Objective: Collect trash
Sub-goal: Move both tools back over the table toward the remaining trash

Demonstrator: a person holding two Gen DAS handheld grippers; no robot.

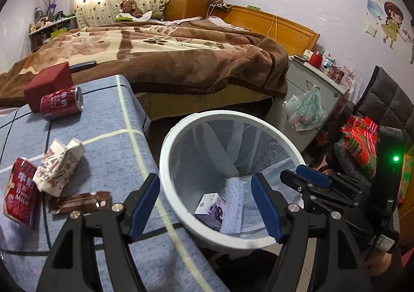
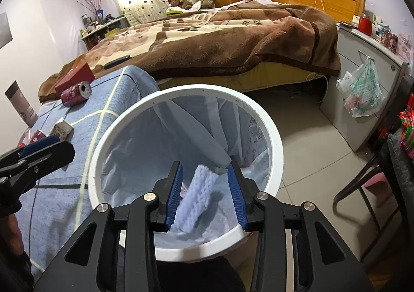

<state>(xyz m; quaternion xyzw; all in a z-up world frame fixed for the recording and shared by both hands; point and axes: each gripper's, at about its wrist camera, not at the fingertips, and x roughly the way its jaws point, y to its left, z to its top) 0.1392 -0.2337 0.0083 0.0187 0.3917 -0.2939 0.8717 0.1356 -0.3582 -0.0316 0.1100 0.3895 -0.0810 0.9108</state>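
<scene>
Blue checked bedspread (image 1: 108,121) at frame left, strewn with a red can (image 1: 62,103), crushed carton (image 1: 60,162), brown wrapper (image 1: 80,201). White bin (image 2: 274,136) flush against its edge, bare tiled floor (image 2: 310,131) to the right. Left gripper (image 1: 207,206) and right gripper (image 2: 205,193) both spread wide, empty, over the rim.

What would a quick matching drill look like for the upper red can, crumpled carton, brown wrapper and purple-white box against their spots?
Things:
1. upper red can
2. crumpled carton
3. brown wrapper
4. purple-white box

Places:
A. inside the white bin
B. flat on the blue cover, nearest the left gripper
C. beside the dark red box
D. between can and wrapper

Pairs: 1-C, 2-D, 3-B, 4-A
</scene>
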